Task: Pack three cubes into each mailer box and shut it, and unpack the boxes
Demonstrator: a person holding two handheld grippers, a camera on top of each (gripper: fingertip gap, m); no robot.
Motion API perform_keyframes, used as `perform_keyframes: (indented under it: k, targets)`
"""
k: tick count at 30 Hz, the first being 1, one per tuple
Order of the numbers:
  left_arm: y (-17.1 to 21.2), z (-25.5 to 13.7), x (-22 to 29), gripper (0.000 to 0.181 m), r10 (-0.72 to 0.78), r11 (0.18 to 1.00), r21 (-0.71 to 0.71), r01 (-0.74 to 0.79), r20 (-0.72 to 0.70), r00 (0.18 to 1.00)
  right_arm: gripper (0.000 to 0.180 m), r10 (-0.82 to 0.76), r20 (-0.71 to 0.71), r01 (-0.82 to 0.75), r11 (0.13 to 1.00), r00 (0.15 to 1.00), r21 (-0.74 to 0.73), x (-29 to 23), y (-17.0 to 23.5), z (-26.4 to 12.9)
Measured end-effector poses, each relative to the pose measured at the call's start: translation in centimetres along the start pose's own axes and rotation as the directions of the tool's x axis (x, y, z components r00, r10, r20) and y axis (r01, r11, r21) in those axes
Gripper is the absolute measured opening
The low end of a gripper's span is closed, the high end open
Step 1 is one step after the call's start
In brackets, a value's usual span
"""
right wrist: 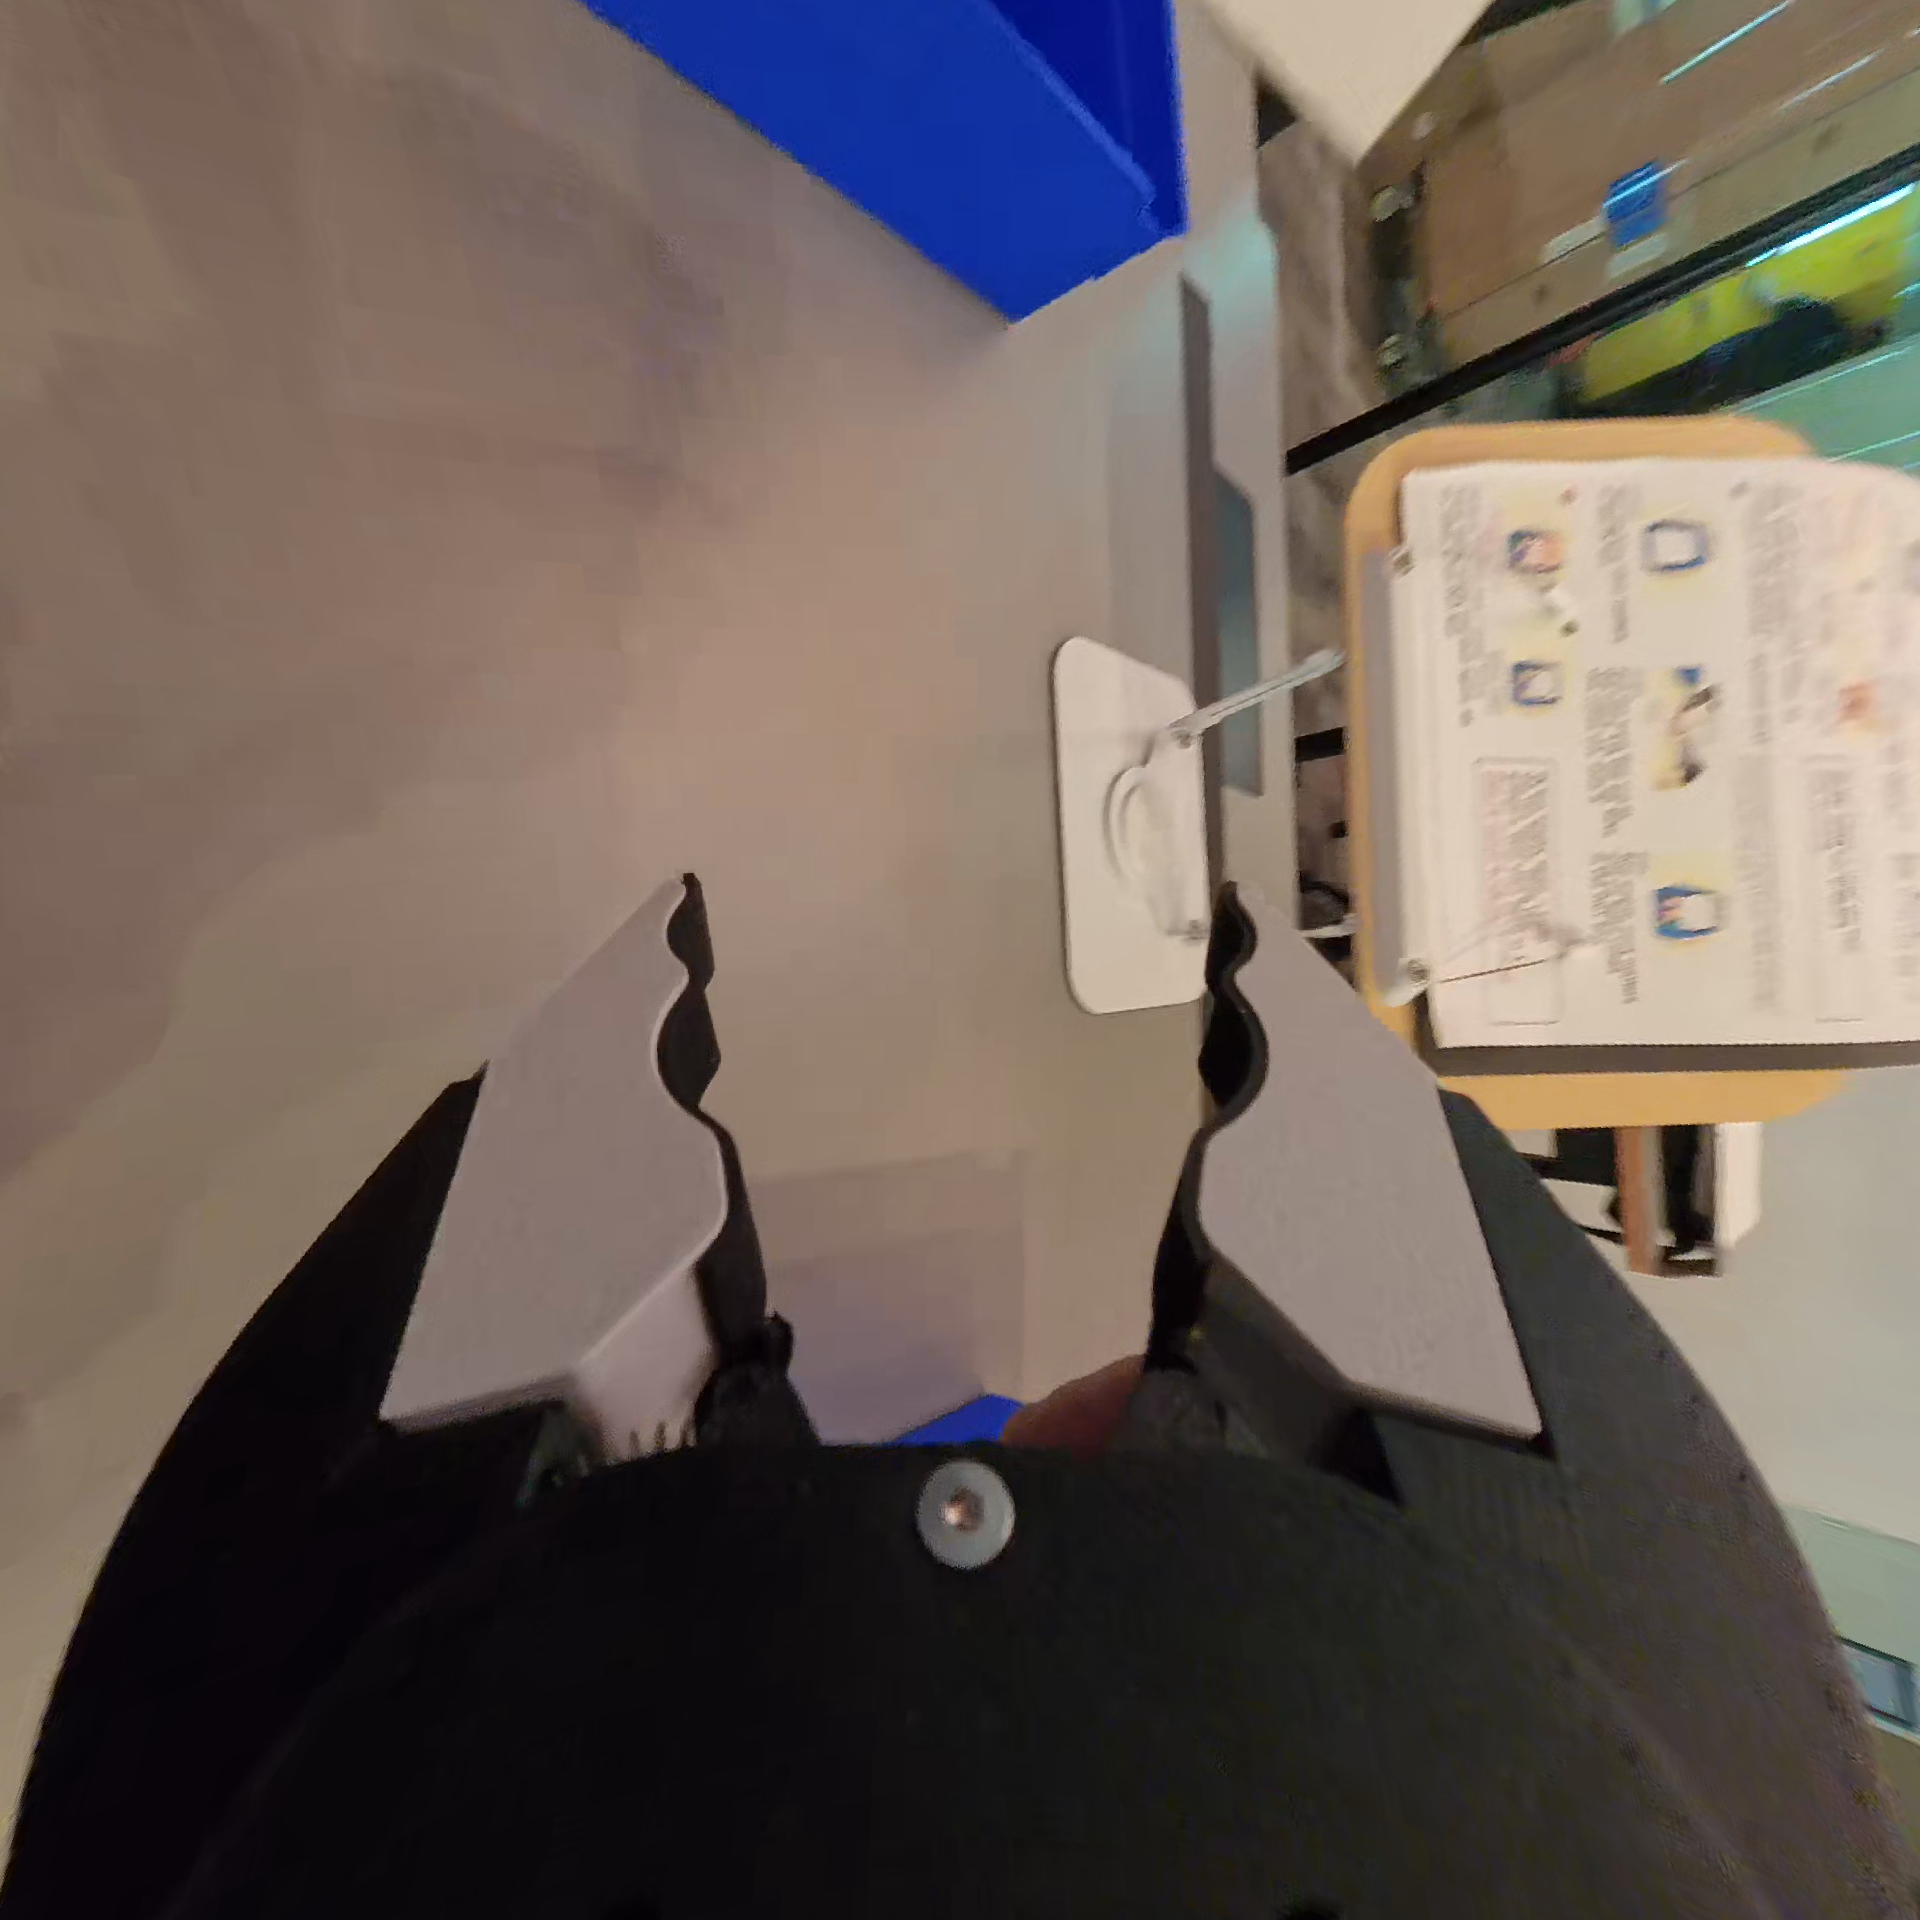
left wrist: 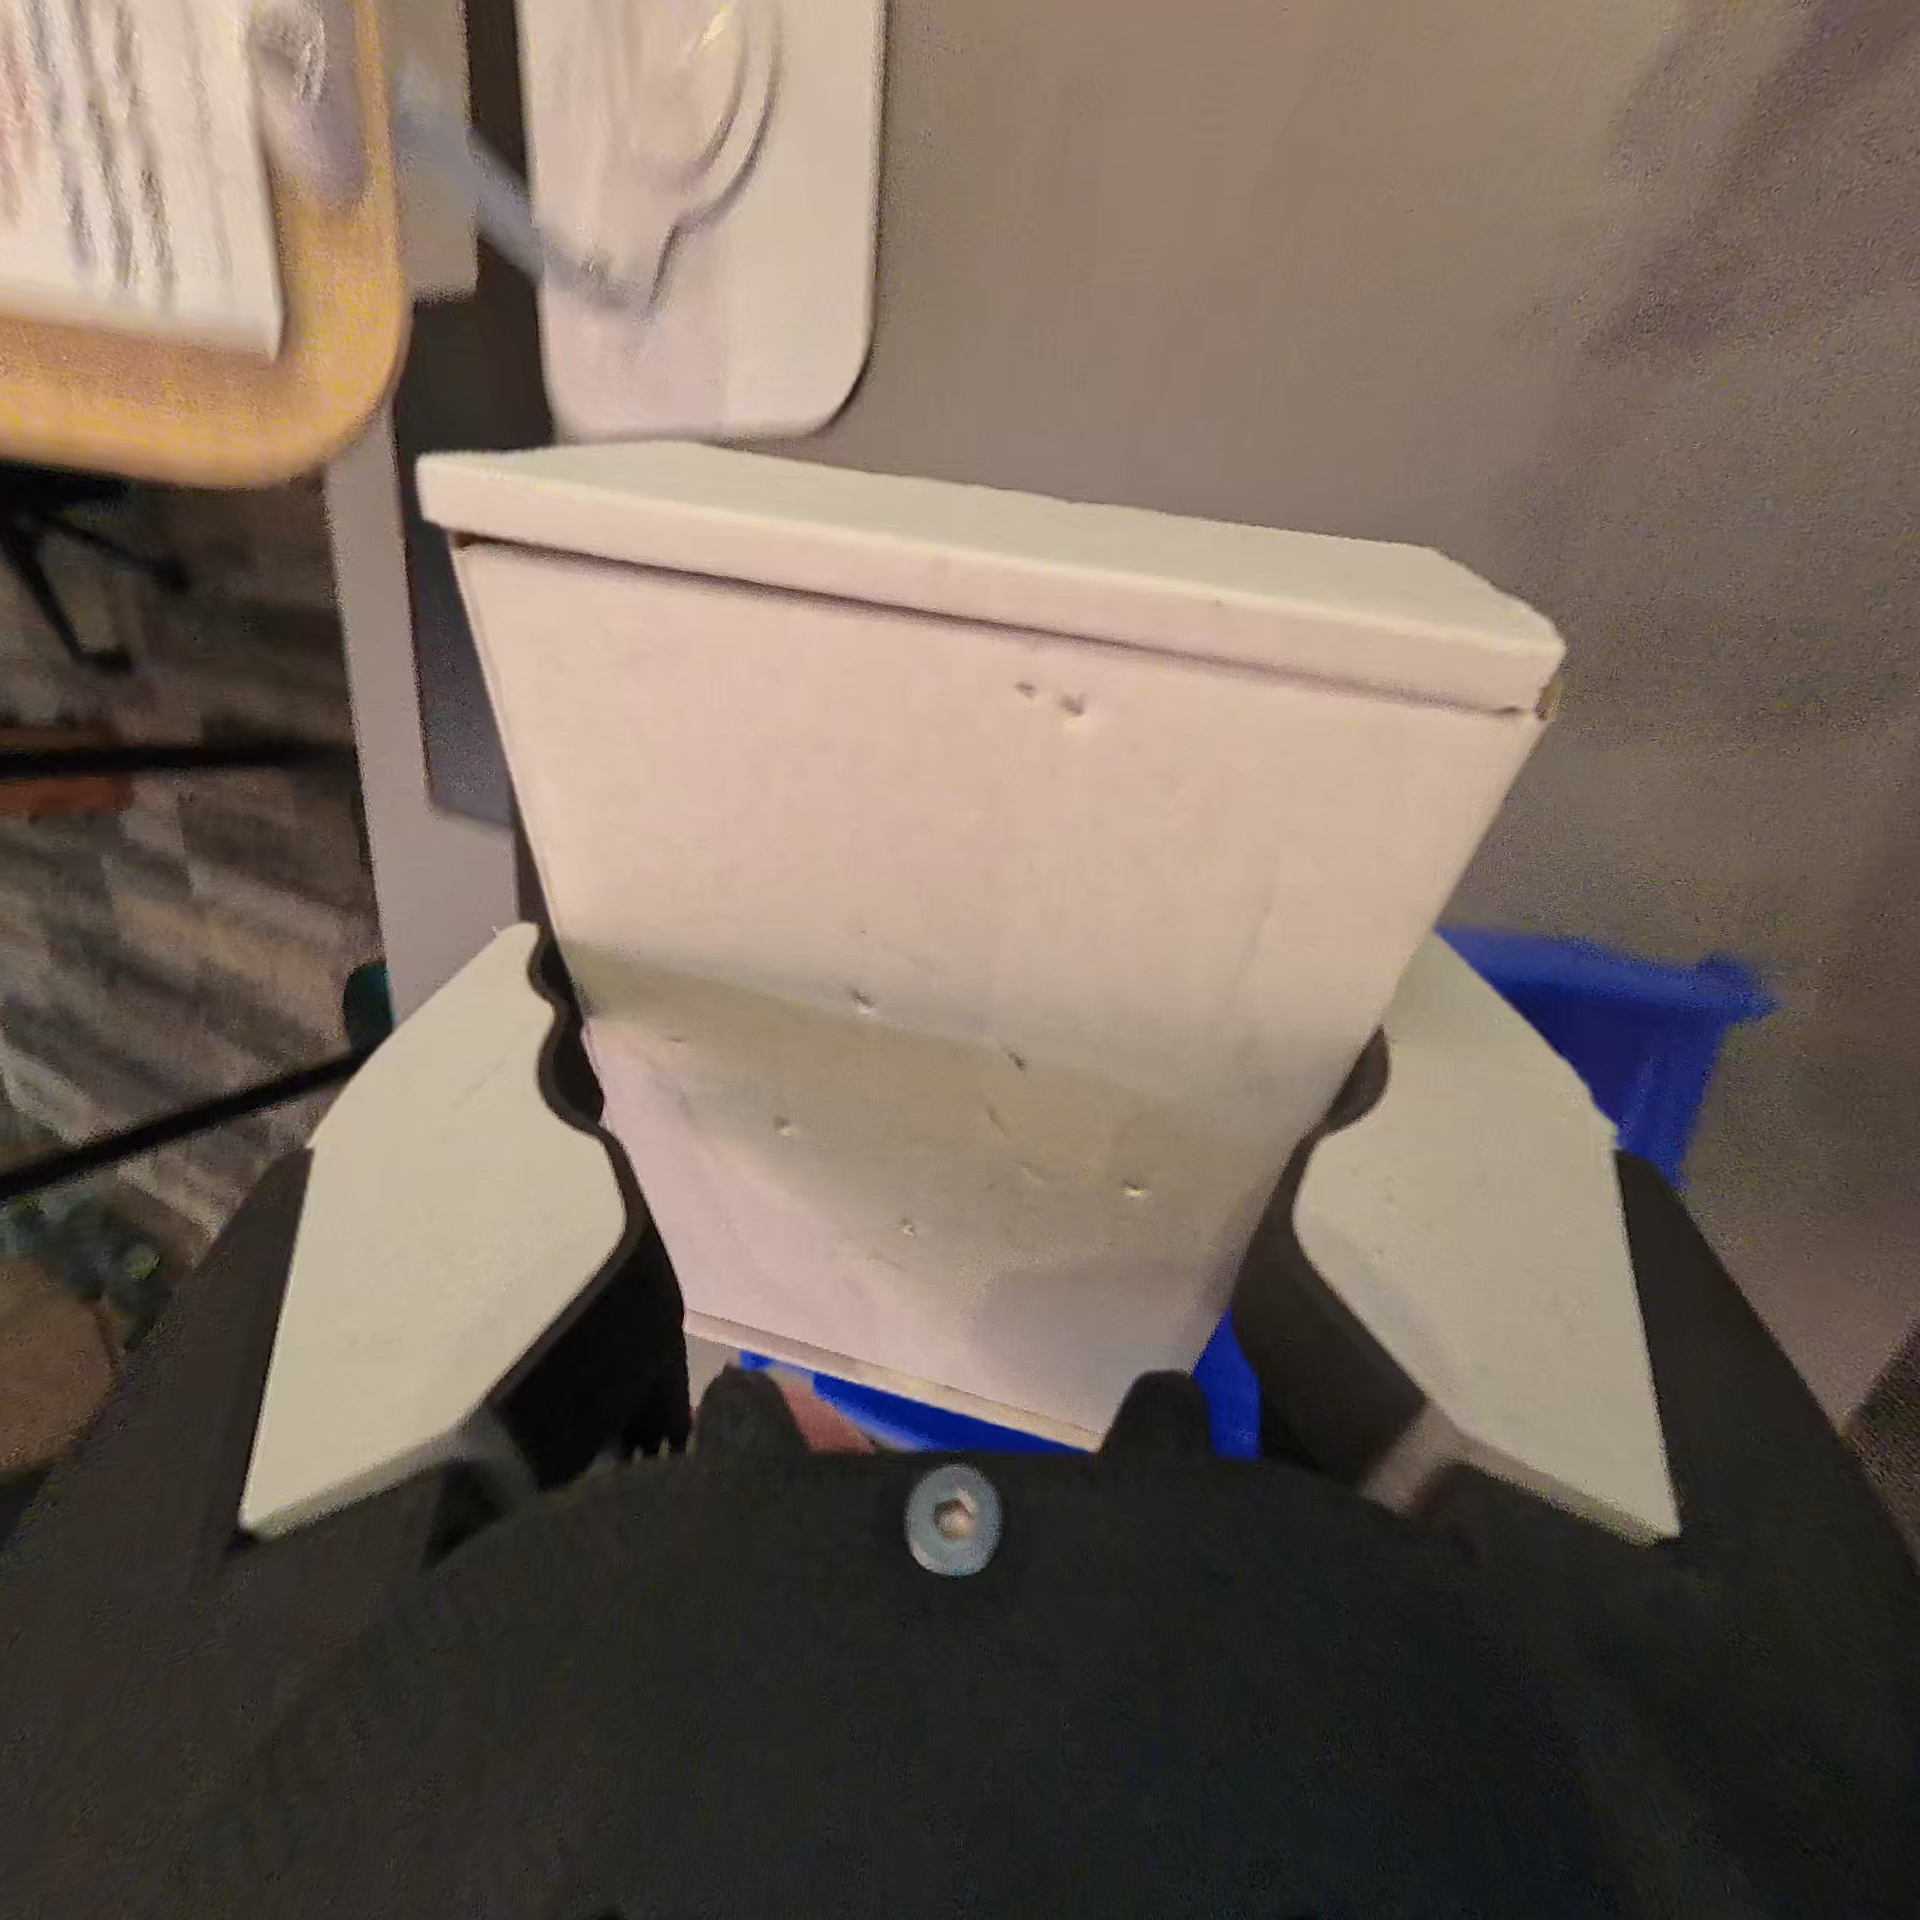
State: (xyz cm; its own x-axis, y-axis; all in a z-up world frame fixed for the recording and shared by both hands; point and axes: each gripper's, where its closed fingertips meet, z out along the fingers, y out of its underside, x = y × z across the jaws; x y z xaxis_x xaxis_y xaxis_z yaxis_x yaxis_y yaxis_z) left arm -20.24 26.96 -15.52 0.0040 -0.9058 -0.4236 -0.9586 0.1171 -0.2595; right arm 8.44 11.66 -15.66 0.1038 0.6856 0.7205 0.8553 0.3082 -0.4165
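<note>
In the left wrist view my left gripper (left wrist: 966, 1029) is shut on a white mailer box (left wrist: 987, 852). The box is closed, its lid at the far end, and it is held up above the grey table (left wrist: 1351, 312). No cubes show; the box hides whatever is inside. In the right wrist view my right gripper (right wrist: 956, 914) is open and empty above the grey table (right wrist: 468, 623). The box does not show in that view.
A blue bin (left wrist: 1621, 1029) sits under and right of the box; it also shows at the top of the right wrist view (right wrist: 935, 135). A white hook plate (left wrist: 707, 208) (right wrist: 1127, 831) sticks to the table near its edge. A clipboard with a printed sheet (right wrist: 1621, 769) (left wrist: 156, 208) hangs beyond that edge.
</note>
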Motion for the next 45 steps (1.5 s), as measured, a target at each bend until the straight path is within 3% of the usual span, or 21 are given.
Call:
perform_keyframes:
  k: [8, 15, 19, 27, 30, 37, 45]
  targets:
    - [-15.2, 5.8, 8.9, 0.136, 0.129, 0.991, 0.058, -0.118, -0.278, 0.952, 0.094, -0.139, -0.070, 0.134, 0.988, 0.988, -0.070, -2.0, -0.9, 0.9]
    - [-20.4, 12.7, 14.7, 0.136, 0.049, 0.998, -0.001, -0.055, -0.434, 0.899, 0.100, -0.194, -0.056, 0.180, 0.965, 0.979, -0.192, -6.1, 1.3, 2.9]
    - [-20.9, 14.7, 16.3, 0.136, 0.011, 0.998, -0.049, -0.036, -0.434, 0.901, 0.100, -0.235, -0.017, 0.223, 0.940, 0.972, -0.258, -8.5, 3.0, 4.4]
    - [-20.5, 17.6, 17.3, 0.137, 0.009, 0.990, -0.133, -0.038, -0.217, 0.976, 0.100, -0.221, 0.005, 0.213, 0.932, 0.975, -0.292, -10.4, 4.2, 5.7]
    - [-20.7, 16.9, 17.9, 0.137, -0.002, 0.993, -0.117, -0.028, -0.245, 0.970, 0.099, -0.220, 0.021, 0.216, 0.931, 0.975, -0.294, -11.1, 4.4, 6.0]
    - [-17.1, 13.3, 16.4, 0.147, -0.017, 0.999, -0.049, 0.002, -0.307, 0.952, 0.096, -0.218, 0.030, 0.217, 0.932, 0.976, -0.291, -11.9, 4.4, 6.6]
    - [-11.9, 14.0, 16.3, 0.146, 0.046, 0.990, -0.118, -0.083, -0.291, 0.956, 0.095, -0.210, 0.008, 0.203, 0.938, 0.978, -0.281, -11.7, 3.8, 6.5]
